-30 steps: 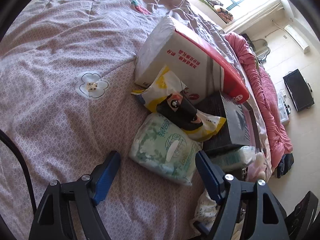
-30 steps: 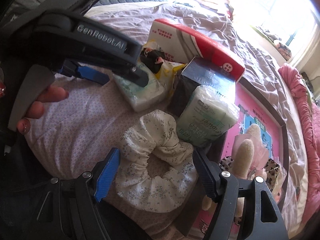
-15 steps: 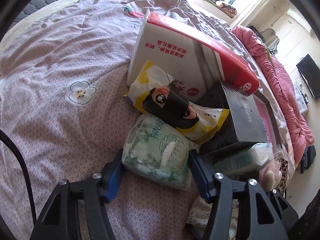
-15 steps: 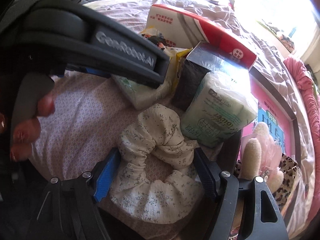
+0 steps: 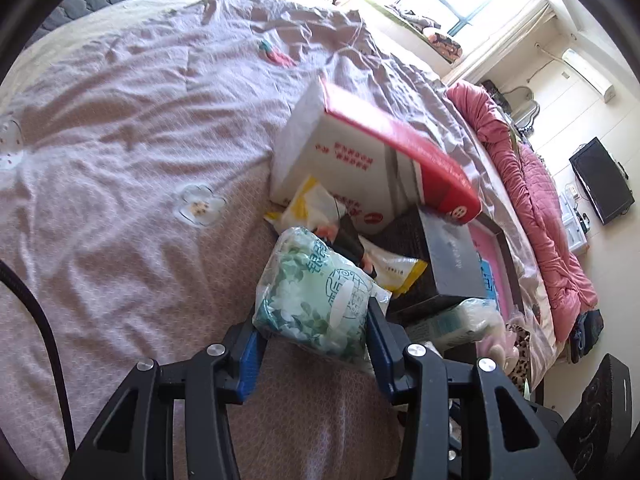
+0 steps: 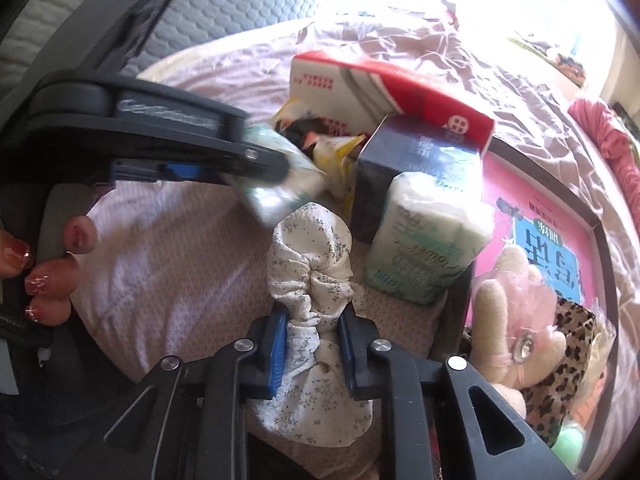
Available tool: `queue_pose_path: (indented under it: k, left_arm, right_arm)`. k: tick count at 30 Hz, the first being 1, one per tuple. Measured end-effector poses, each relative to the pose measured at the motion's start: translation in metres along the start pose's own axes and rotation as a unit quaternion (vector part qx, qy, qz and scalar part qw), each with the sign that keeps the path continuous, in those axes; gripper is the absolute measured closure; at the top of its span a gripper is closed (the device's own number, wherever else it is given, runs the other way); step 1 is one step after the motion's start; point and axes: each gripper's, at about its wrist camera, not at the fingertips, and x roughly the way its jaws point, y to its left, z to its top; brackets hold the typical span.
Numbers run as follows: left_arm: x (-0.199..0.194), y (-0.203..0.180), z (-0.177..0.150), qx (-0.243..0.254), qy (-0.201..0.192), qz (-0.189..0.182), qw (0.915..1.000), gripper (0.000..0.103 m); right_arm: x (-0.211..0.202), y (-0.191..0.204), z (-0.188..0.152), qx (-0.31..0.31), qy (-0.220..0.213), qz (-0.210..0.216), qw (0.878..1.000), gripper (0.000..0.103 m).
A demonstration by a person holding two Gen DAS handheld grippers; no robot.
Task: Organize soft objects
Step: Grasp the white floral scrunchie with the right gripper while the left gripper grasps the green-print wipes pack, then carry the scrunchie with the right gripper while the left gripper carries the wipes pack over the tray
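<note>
My left gripper (image 5: pixel 314 342) is shut on a green floral tissue pack (image 5: pixel 316 300) and holds it lifted above the bedspread; the pack also shows in the right wrist view (image 6: pixel 280 188), blurred. My right gripper (image 6: pixel 312 346) is shut on a white floral fabric scrunchie (image 6: pixel 310 272), squeezed narrow between the blue pads. A second tissue pack (image 6: pixel 424 248) stands just right of the scrunchie. A yellow-and-white soft packet (image 5: pixel 384 264) lies behind the lifted pack.
A red-and-white box (image 5: pixel 360 156) leans at the back, with a dark box (image 5: pixel 448 264) in front of it. A pink framed board (image 6: pixel 536 236) lies right, with plush and leopard-print items (image 6: pixel 532 332) on it. The pink quilted bedspread (image 5: pixel 120 160) stretches left.
Both grippers have closed: the left on the green tissue pack and lifted it, the right on the scrunchie, squeezing it narrow. The left wrist view has risen and tilted back.
</note>
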Motion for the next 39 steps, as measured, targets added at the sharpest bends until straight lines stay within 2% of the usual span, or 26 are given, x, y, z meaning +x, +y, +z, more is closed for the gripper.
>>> queue_pose_path:
  k: [6,12,19,39]
  left_arm:
    - [-0.025,0.003,0.002,0.003,-0.027,0.006,0.9996,0.057]
    - [-0.036,-0.004,0.001,0.014,-0.033,0.004,0.9994,0.057]
    - [-0.052,-0.021,-0.004,0.039,-0.049,0.009,0.998,0.057]
    - [-0.077,-0.096,-0.038,0.136,-0.068,0.017,0.9882,0.057]
  right_arm:
    - [-0.023,-0.005,0.005,0.01,-0.034,0.006,0.999,0.08]
    - [-0.043,0.009,0.01,0.016,-0.057,0.0,0.998,0.08]
    - [-0.07,0.017,-0.002,0.026,-0.077,-0.011,0.997,0.08]
    - [-0.127,-0.027,-0.017,0.093,-0.133,-0.043,0.986,0.08]
